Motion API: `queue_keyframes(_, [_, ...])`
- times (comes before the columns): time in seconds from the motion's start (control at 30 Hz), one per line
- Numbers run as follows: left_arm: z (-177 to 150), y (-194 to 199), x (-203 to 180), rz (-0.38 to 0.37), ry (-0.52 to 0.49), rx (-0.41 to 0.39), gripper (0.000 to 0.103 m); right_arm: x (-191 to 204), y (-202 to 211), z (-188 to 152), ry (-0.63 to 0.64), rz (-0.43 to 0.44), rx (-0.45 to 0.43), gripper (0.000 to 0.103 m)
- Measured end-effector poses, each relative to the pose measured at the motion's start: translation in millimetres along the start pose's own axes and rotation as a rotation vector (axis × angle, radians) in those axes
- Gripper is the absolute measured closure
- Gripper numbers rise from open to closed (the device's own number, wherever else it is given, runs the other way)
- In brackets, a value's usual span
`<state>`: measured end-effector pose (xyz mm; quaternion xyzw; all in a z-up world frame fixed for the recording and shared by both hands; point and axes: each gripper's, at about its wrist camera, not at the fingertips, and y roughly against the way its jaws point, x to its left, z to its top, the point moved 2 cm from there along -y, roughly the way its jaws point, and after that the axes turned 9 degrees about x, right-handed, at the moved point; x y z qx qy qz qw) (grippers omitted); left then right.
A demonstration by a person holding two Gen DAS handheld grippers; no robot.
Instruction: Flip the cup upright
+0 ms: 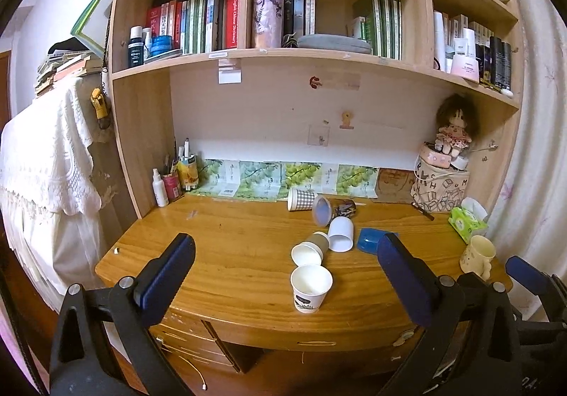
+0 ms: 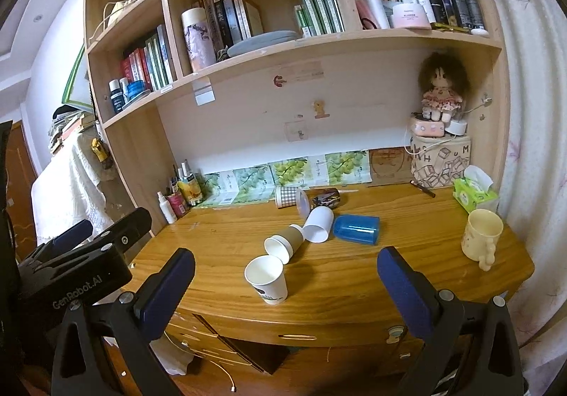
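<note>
Wooden worktop [image 1: 226,254] under a bookshelf hutch [image 1: 244,56] w/ books and bottles; grape-print sheets along the back wall. Mid-worktop sits a cluster of cups. One white paper cup [image 1: 310,288] stands upright near the front edge, mouth up. At its 12 o'clock, touching or nearly so, a brown paper cup [image 1: 312,249] lies on its side, white mouth facing the cameras. At approx 1 o'clock from that, a white cup [image 1: 341,233] lies on its side touching it, and a blue plastic cup [image 2: 356,229] lies on its side just beside the white one at 3 o'clock. Further back, a checked cup [image 1: 300,199] and a dark patterned tumbler [image 1: 333,209] also lie tipped over. A cream mug [image 2: 482,236] stands upright near the right edge, tissue pack [image 2: 475,192] behind it. Left claw [image 1: 285,286] is wide open, holding nothing, short of the front edge. Right claw [image 2: 285,289] is likewise spread wide and empty, also off the front edge.
</note>
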<state>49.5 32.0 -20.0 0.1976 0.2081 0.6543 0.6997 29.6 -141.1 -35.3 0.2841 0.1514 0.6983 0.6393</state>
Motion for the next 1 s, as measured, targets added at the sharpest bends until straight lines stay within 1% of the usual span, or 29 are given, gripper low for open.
queue_keyframes(1.0, [6.0, -5.1, 1.8, 0.016, 0.01, -0.012, 0.0, -2.1, -6.6, 2.9, -0.003, -0.008, 0.006, 0.0])
